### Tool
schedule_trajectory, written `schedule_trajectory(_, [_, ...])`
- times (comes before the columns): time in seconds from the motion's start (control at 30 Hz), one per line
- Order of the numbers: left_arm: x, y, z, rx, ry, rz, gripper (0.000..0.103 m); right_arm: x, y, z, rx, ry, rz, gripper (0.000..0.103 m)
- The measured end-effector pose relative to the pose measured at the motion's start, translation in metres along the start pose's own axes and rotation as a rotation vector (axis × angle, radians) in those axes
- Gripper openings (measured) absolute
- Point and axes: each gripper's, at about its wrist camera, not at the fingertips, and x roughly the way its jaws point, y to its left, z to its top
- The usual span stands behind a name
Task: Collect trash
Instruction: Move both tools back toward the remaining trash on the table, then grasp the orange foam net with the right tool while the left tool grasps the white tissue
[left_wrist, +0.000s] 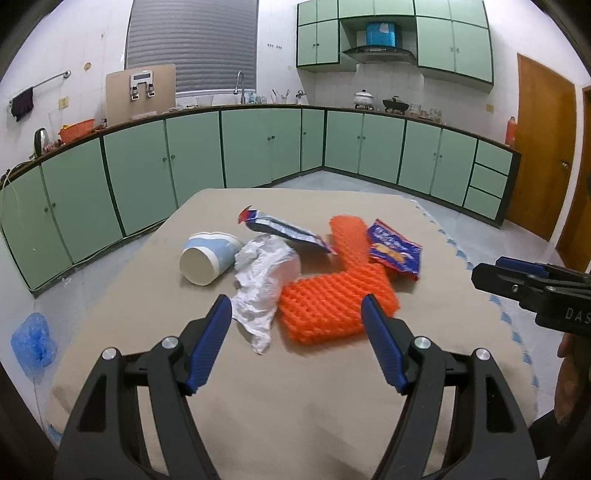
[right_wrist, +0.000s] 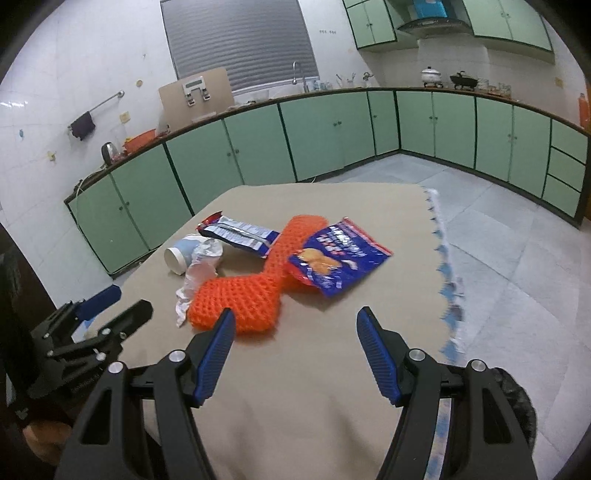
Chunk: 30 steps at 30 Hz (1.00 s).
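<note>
Trash lies on a beige-covered table (left_wrist: 295, 413): an orange foam net (left_wrist: 332, 299) (right_wrist: 255, 291), a crumpled white plastic bag (left_wrist: 262, 284) (right_wrist: 199, 273), a tipped blue-and-white paper cup (left_wrist: 208, 258) (right_wrist: 181, 254), a silver-blue wrapper (left_wrist: 284, 230) (right_wrist: 240, 234) and a blue snack bag (left_wrist: 397, 251) (right_wrist: 340, 258). My left gripper (left_wrist: 297, 314) is open and empty, just in front of the white bag and the net. My right gripper (right_wrist: 295, 325) is open and empty, just in front of the net's near end. Each gripper shows at the other view's edge.
A blue plastic bag (left_wrist: 33, 341) lies on the floor left of the table. Green cabinets (left_wrist: 258, 147) run along the walls behind. A wooden door (left_wrist: 543, 151) stands at the right. The tablecloth's scalloped edge (right_wrist: 447, 280) marks the table's right side.
</note>
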Motion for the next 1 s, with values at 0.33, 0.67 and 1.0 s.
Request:
schedule_trajectory(0.33, [0.017,0.036,-0.002,-0.015,0.009,0.028,0.067,0.067,0.032,-0.005,-0.013,0.071,0.028,0.068])
schedule_trajectory(0.67, [0.027,0.04,-0.007,-0.026,0.024,0.019,0.067,0.099,0.037,-0.016,-0.051,0.136,0.042,0.034])
schedule_trajectory(1.0, [0.05,0.023,0.0,-0.011,0.049,0.023,0.067,0.051,0.007,-0.001,-0.024,0.035,0.067,0.022])
